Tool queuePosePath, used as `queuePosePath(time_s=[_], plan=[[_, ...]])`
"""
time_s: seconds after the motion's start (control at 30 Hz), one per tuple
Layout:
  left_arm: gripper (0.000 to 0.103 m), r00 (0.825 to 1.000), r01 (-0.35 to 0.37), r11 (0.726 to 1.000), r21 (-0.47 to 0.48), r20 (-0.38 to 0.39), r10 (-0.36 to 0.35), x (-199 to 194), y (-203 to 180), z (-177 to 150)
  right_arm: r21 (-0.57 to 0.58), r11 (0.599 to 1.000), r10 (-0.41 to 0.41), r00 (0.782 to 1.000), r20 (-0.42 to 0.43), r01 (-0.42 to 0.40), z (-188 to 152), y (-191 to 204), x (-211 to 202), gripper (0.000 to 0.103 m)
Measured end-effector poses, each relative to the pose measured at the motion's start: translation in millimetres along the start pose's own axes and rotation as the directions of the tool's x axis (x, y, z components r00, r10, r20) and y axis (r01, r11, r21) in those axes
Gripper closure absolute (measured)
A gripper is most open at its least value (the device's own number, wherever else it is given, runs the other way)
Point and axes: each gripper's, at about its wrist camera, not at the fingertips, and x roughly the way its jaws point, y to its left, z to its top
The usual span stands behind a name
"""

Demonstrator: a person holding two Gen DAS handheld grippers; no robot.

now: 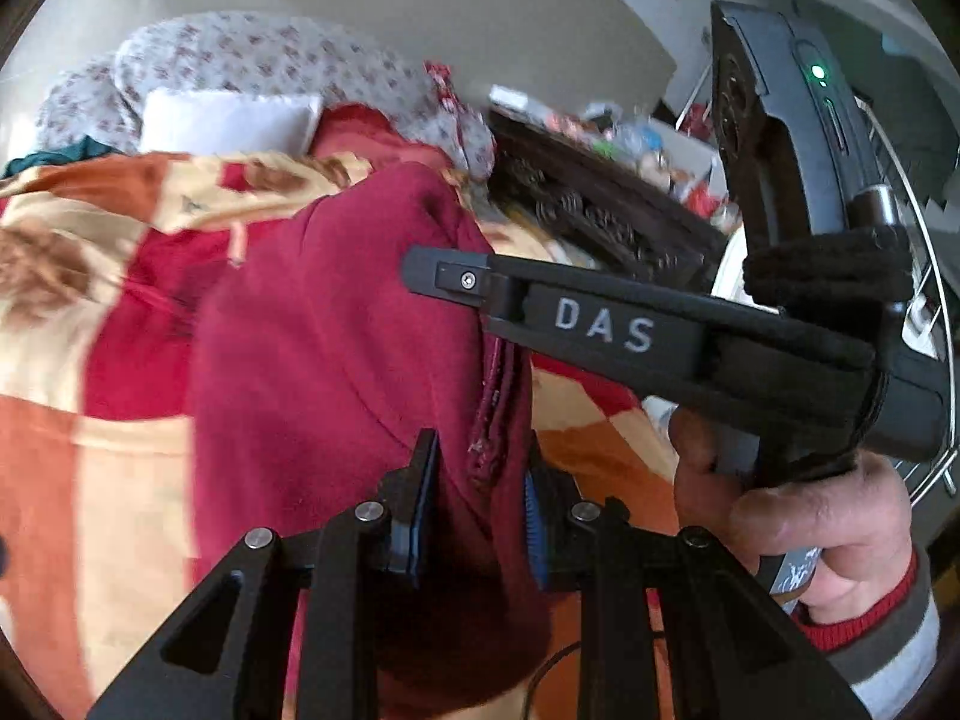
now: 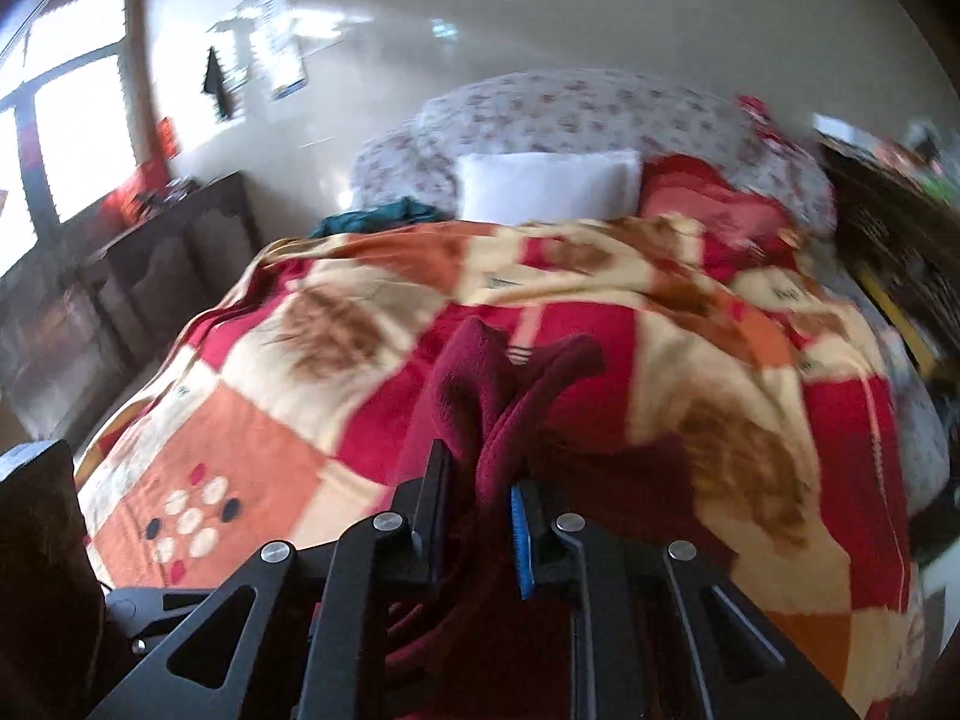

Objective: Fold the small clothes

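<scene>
Right now both grippers have hold of the same dark red garment [image 1: 336, 360], a small fleecy piece lifted above a bed. On the left wrist view the left gripper [image 1: 480, 498] has its jaws nearly together, the cloth bunched between the blue pads [image 1: 420, 516] and hanging down past them in a thick fold. A seam edge of the garment runs down just beside the right-hand pad.

Beside it, to the right in that view, a hand [image 1: 804, 528] in a red and grey cuff grips the handle of the right gripper, whose black body marked DAS reaches across to the top of the cloth.

From the right wrist view the right gripper [image 2: 480, 498] is also closed narrow on the garment, with two ends of the red fabric sticking up and forward between its fingers.

Below lies a blanket [image 2: 252, 420] in red, orange and cream squares. At the far end of the bed sit a white pillow [image 2: 546, 186], a flowered quilt [image 2: 570, 108] and a teal cloth [image 2: 378, 216]. Both views are blurred
</scene>
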Motion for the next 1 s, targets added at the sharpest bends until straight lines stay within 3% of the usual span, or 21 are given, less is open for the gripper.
queuePosePath(time_s=[0.13, 0.23, 0.3, 0.33, 0.43, 0.5, 0.57, 0.7, 0.77, 0.83, 1.0], plan=[[0.075, 0.997, -0.009, 1.000, 0.020, -0.078, 0.011, 33.7, -15.4, -12.0, 0.080, 0.995, -0.062, 0.996, -0.062, 0.067, -31.6, -51.5, 26.8, 0.086], [0.075, 0.992, 0.028, 0.999, 0.025, -0.123, -0.025, 19.4, -19.0, -21.7, 0.151, 0.987, -0.039, 0.993, -0.115, 0.056, -53.8, -78.1, 50.1, 0.085], [0.071, 0.995, 0.022, 0.997, 0.073, -0.099, -0.015, -6.9, -19.0, -26.5, 0.230, 0.973, -0.007, 0.996, -0.093, 0.029, -59.5, -94.4, 45.9, 0.079], [0.065, 0.997, -0.005, 0.995, 0.097, -0.082, 0.013, -19.0, -14.3, -27.8, 0.269, 0.962, -0.011, 0.997, -0.077, 0.031, -59.9, -102.3, 38.7, 0.075], [0.060, 0.994, -0.104, 0.987, 0.120, -0.022, 0.107, -47.6, 2.1, -29.6, 0.310, 0.949, -0.061, 0.998, -0.015, 0.062, -58.2, -113.7, 9.0, 0.071], [0.060, 0.983, -0.181, 0.972, 0.147, -0.008, 0.185, -47.5, 12.7, -29.4, 0.305, 0.952, -0.038, 0.999, 0.019, 0.031, -58.2, -108.3, -7.4, 0.071], [0.060, 0.976, -0.210, 0.967, 0.144, -0.019, 0.215, -39.1, 20.2, -30.6, 0.271, 0.963, -0.019, 1.000, 0.017, 0.013, -56.2, -94.8, -9.0, 0.071], [0.060, 0.974, -0.197, 0.972, 0.132, -0.087, 0.209, -17.6, 26.5, -44.6, 0.238, 0.969, 0.077, 0.997, -0.009, -0.073, -61.0, -62.4, -8.7, 0.071], [0.060, 0.971, -0.200, 0.968, 0.151, -0.104, 0.216, -13.0, 26.8, -57.1, 0.236, 0.966, 0.109, 0.994, -0.004, -0.105, -73.0, -51.0, -18.1, 0.064], [0.060, 0.967, -0.214, 0.962, 0.169, -0.100, 0.233, -10.4, 26.4, -64.3, 0.226, 0.968, 0.113, 0.994, 0.005, -0.112, -88.7, -41.1, -30.8, 0.046], [0.059, 0.964, -0.228, 0.956, 0.186, -0.096, 0.249, -5.8, 24.7, -71.8, 0.234, 0.958, 0.163, 0.986, 0.030, -0.165, -116.1, -26.6, -48.0, 0.044]])
